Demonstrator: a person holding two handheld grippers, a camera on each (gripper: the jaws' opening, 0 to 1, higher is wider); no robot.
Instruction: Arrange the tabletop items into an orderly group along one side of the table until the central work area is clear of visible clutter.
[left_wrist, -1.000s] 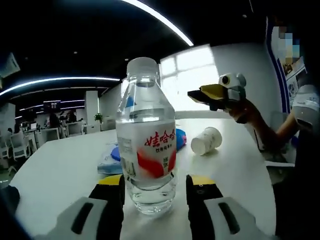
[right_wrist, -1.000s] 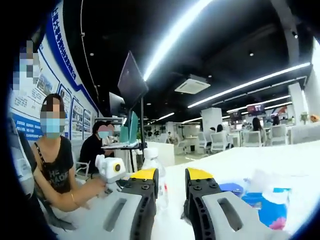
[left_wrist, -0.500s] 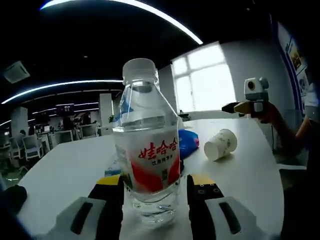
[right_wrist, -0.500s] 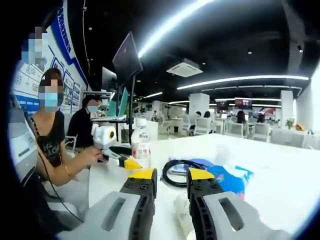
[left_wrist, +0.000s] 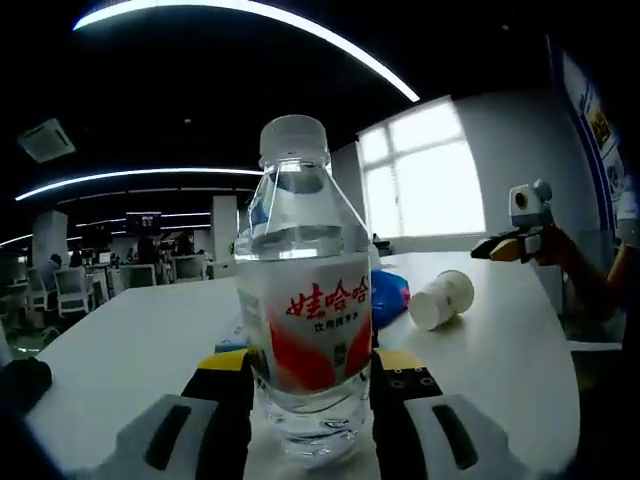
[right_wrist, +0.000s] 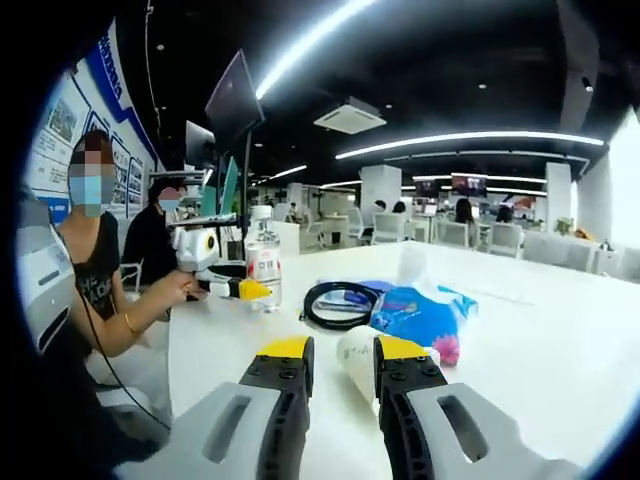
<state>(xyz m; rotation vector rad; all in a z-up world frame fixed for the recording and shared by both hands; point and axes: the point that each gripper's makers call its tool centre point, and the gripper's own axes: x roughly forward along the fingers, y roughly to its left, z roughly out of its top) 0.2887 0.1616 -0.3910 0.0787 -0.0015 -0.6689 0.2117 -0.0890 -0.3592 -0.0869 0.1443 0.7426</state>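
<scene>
A clear water bottle (left_wrist: 305, 300) with a red-and-white label stands upright on the white table (left_wrist: 130, 350). My left gripper (left_wrist: 310, 375) has a jaw pressed against each side of its base. In the right gripper view the same bottle (right_wrist: 263, 265) stands far off with the left gripper (right_wrist: 235, 288) at it. A white paper cup (left_wrist: 440, 298) lies on its side further along. My right gripper (left_wrist: 495, 248) hovers beyond that cup without touching it. The cup (right_wrist: 355, 360) lies just ahead of my right gripper (right_wrist: 343, 352), whose jaws stand a little apart with nothing between them.
A blue tissue pack (right_wrist: 420, 315) and a black cable coil (right_wrist: 340, 300) lie mid-table; the pack (left_wrist: 388, 290) peeks out behind the bottle. A dark object (left_wrist: 20, 385) sits at the left edge. Two people (right_wrist: 150, 255) sit by the table's side.
The right gripper has drawn back from the bottle, and the paper cup now lies just ahead of its jaws. The left gripper's jaws have come in against the bottle.
</scene>
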